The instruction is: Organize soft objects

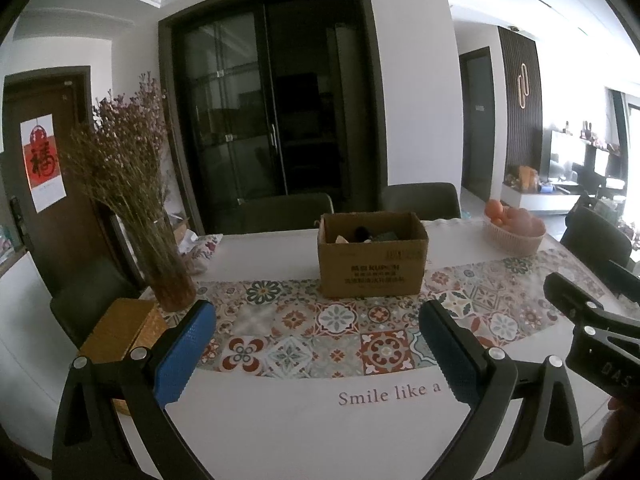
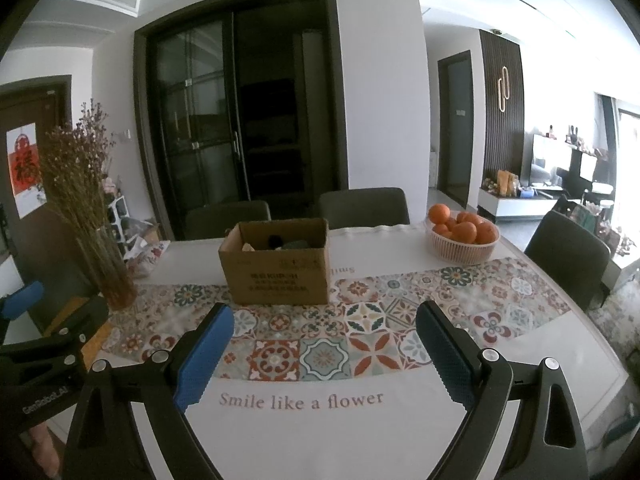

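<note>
Ahead, box [image 2: 276, 264] w/ vase [image 2: 114, 272] left, oranges [image 2: 462, 228] right; both claws spread, empty.

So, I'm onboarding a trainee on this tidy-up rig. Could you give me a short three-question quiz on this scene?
1. True or false: the left tongs hold something.
2. What fills the basket? A oranges, B socks, C cups.
3. Fill in: the box stands on the ___ runner, its top open.
Key: 1 false; 2 A; 3 patterned.
</note>
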`<state>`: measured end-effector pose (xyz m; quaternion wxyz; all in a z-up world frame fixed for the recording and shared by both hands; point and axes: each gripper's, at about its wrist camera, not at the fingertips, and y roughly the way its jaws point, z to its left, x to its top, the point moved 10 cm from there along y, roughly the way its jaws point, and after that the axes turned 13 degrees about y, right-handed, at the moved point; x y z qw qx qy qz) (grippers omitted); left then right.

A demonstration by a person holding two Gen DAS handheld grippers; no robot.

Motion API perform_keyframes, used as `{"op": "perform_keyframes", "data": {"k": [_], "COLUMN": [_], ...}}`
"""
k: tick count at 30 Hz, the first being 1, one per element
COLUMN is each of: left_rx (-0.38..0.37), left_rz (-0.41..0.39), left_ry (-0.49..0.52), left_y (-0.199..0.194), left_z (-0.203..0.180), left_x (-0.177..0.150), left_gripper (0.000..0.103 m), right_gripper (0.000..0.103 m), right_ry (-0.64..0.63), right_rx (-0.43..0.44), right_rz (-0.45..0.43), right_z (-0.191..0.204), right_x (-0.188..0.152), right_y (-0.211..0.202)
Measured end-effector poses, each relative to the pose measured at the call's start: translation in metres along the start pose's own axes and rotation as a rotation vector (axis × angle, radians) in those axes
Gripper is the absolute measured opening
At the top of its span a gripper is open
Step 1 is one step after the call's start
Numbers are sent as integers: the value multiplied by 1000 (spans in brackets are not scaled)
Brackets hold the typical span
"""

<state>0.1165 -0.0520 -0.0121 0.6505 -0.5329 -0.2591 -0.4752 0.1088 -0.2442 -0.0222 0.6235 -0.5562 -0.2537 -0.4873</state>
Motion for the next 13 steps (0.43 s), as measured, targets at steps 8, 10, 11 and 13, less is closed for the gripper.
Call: {"op": "perform_keyframes", "data": {"k": [8,10,11,13], "left_rx": [-2,-2,-3,-5], "left_rz": [5,5,5,7], "left_ry": [-2,-3,-3,-3], "left_y": [1,1,1,2], "left_z": [0,0,0,-1], "left_x": [0,-1,-1,-1], "left_gripper": [103,103,103,103], "right_gripper": [94,94,94,94], "right_ry": [0,0,0,1], "right_rx": [-1,0,0,-1], "right_rz": [2,3,4,6], "right_z": [1,1,1,2], "right_x": [0,0,0,0], "right_y": [1,1,1,3]}}
